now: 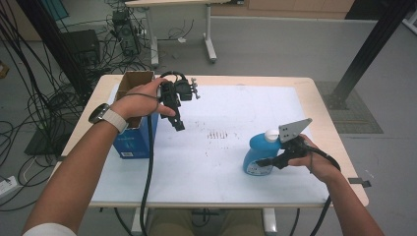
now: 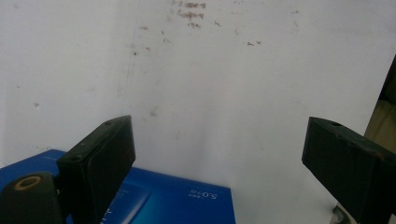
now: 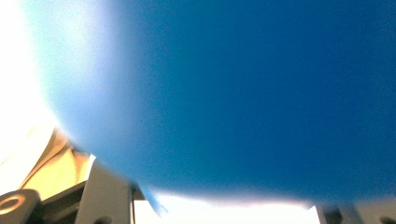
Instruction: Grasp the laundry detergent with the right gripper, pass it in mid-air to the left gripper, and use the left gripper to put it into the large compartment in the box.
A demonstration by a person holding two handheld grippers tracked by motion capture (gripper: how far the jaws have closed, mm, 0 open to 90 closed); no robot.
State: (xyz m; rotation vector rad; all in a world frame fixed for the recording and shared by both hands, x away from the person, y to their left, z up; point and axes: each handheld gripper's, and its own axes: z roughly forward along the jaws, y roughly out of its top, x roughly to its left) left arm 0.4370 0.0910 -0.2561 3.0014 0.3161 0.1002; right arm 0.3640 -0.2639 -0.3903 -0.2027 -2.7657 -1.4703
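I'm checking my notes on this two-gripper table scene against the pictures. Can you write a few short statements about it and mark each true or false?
1. The right gripper is shut on the blue plastic bottle with a white cap. True.
2. The left gripper is shut on the open blue cardboard box. False: its jaws stand open with nothing between them, above the white tabletop.
3. The blue plastic bottle lies on its side. False: it stands upright on the white tabletop.
4. The open blue cardboard box stands at the table's left side, by the left gripper. True.
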